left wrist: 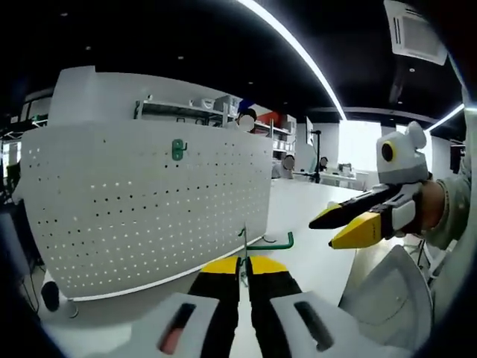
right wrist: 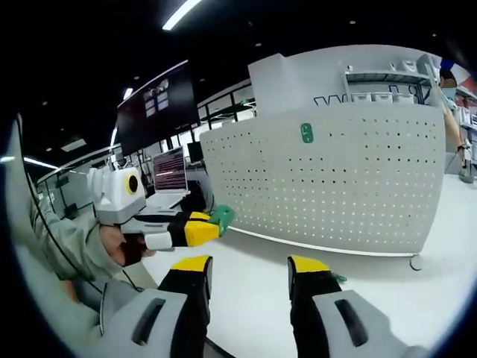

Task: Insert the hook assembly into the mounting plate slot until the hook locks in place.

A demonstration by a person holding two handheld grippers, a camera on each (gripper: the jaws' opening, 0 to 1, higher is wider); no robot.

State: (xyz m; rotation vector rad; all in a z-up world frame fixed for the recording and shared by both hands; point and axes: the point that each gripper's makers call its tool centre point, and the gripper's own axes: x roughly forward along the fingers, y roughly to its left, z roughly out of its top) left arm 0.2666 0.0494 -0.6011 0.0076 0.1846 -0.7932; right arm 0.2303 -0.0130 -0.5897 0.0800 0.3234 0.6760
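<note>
My left claw (left wrist: 244, 266) clamps the green hook (left wrist: 267, 242), stem upright; pegboard (left wrist: 149, 201) ahead-left. My right claw (right wrist: 248, 270) gapes, empty.

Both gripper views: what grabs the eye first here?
The big white pegboard standing upright on the white table, with a small green mounting plate near its top edge. In the left gripper view, the left gripper is shut on a green hook, held short of the board. The right gripper is open with nothing between its jaws, pointed at the same board.
</note>
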